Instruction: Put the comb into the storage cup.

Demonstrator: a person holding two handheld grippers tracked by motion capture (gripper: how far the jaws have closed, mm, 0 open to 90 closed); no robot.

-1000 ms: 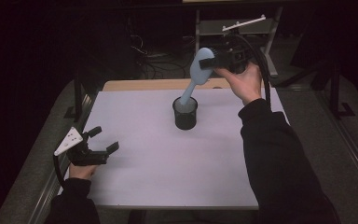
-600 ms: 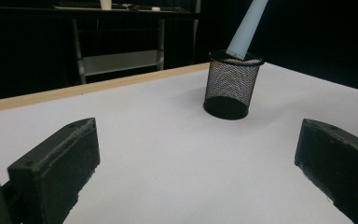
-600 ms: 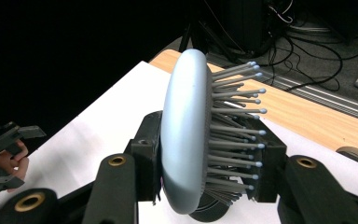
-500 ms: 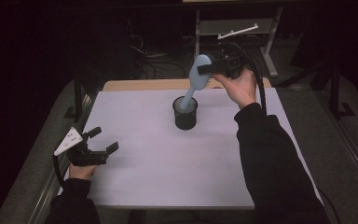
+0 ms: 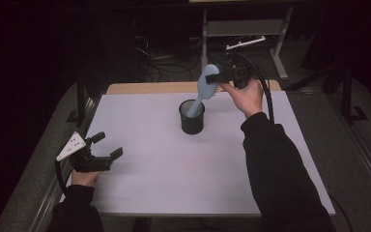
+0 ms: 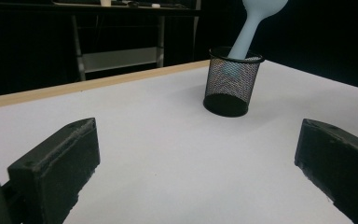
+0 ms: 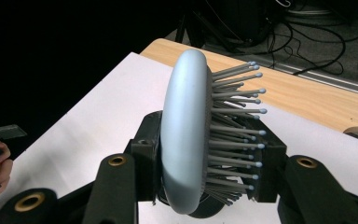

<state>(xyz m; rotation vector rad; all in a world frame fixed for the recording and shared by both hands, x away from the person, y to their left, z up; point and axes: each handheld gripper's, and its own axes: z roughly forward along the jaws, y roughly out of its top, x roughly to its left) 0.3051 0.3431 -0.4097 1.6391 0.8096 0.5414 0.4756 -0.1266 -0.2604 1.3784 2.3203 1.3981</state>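
hairbrush [image 5: 204, 86] sunk lower, handle now inside mesh cup [image 5: 192, 117]

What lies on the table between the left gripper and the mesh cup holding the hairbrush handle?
Nothing. In the high view and the left gripper view, only bare white tabletop runs from the open left gripper to the mesh cup.

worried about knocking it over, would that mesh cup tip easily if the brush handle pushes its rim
Probably yes. The cup is open wire mesh, so likely light, and it looks taller than wide. The brush leans on its rim from above, held in the right claw, so a sideways push could lever it over.
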